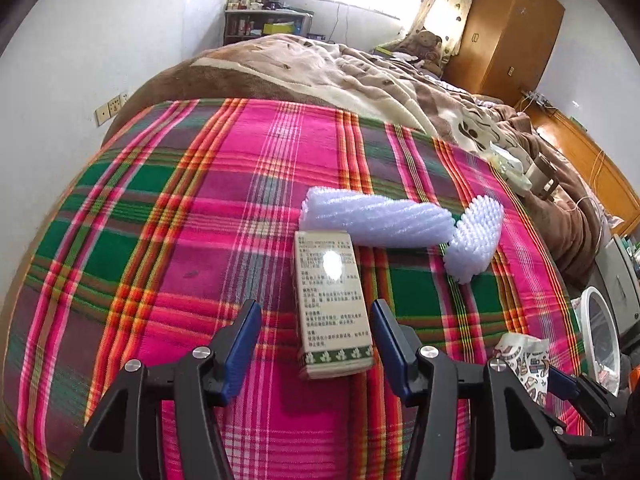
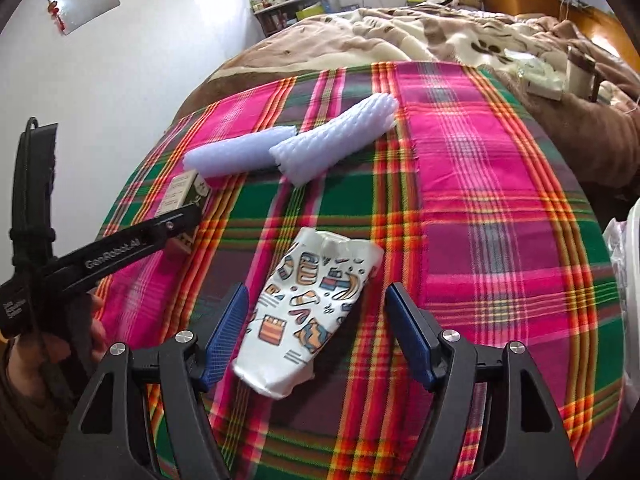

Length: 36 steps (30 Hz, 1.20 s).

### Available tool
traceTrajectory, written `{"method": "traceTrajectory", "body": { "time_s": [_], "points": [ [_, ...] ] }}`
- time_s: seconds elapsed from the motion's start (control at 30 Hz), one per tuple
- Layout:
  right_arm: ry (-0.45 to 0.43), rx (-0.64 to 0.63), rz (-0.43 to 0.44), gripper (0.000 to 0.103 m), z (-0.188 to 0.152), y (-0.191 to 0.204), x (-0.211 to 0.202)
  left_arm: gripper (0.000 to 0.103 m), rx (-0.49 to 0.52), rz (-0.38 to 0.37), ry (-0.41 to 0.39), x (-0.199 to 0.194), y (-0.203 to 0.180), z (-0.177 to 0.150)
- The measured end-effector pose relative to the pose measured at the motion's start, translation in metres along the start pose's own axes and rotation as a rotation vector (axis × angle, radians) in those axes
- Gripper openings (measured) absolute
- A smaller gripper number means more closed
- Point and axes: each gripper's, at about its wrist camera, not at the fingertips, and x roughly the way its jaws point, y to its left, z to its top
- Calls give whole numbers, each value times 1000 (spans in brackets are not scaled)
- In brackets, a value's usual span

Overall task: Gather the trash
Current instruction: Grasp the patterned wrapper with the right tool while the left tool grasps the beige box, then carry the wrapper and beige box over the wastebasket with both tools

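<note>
A beige printed carton point(image 1: 332, 304) lies flat on the plaid blanket point(image 1: 160, 220). My left gripper point(image 1: 316, 312) is open, with the carton's near half between its blue pads and clear gaps on both sides. A crushed white paper cup with a coloured pattern point(image 2: 312, 312) lies between the open blue pads of my right gripper point(image 2: 316, 300), not touched. Two white foam net sleeves point(image 1: 376, 220) point(image 1: 476, 236) lie just beyond the carton; they also show in the right wrist view point(image 2: 240, 152) point(image 2: 336, 136). The left gripper point(image 2: 120, 248) appears at the left of that view, over the carton point(image 2: 184, 192).
A white bin with a liner point(image 1: 600, 332) stands off the bed's right side. A rumpled brown blanket point(image 1: 320, 68) covers the far bed, with packets and a small box point(image 2: 560, 72) on it. A wooden wardrobe point(image 1: 512, 28) and a shelf point(image 1: 264, 24) stand at the back.
</note>
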Motion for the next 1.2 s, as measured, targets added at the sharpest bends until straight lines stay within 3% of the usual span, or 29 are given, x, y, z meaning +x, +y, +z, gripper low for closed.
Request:
{"method": "traceTrajectory", "body": {
  "time_s": [0.03, 0.13, 0.17, 0.4, 1.2],
  "points": [
    [1, -5, -2, 60, 0, 0, 1, 54, 3, -1, 3, 1, 0, 1],
    [-17, -6, 2, 43, 1, 0, -3, 38, 5, -19, 18, 6, -1, 2],
    [-27, -12, -9, 43, 0, 0, -6, 34, 8, -14, 15, 6, -2, 1],
    [-70, -28, 0, 40, 1, -3, -15, 32, 30, -2, -26, -11, -9, -5],
    [-229, 15, -23, 40, -4, -41, -87, 33, 126, -97, -162, -105, -80, -36]
  ]
}}
